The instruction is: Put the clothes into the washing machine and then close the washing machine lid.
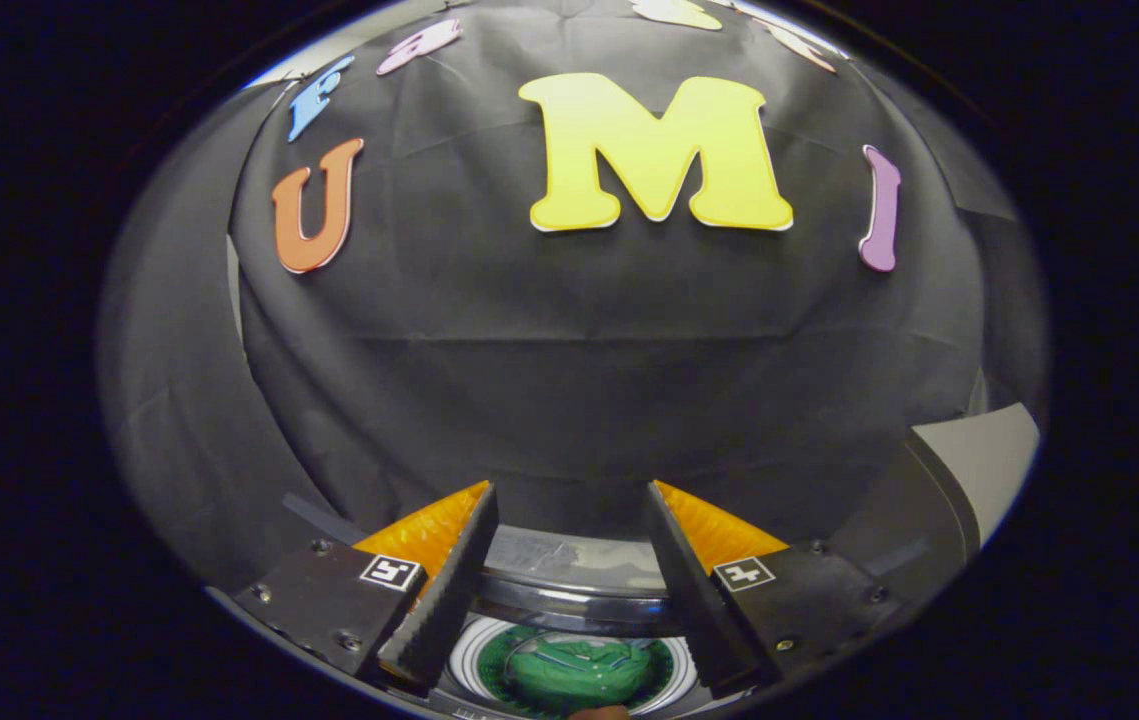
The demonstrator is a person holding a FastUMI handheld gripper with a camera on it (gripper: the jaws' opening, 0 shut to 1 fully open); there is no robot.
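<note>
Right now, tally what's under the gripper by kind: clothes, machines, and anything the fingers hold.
Green garment, lying in the drum: 1
Washing machine, lid not closed over the drum: 1
Things held by the gripper, fingers apart above the drum: 0
Total: 2

Straight ahead of the gripper (569, 500), past its parted fingers: creased black cloth wall (609, 340), hanging in soft drapes, with one horizontal fold across the middle. Off to the left: second black cloth panel (169, 400), overlapped by the first. Off to the right: pale grey flat panel (989, 460). Evenly lit, faint sheen on the cloth.
</note>
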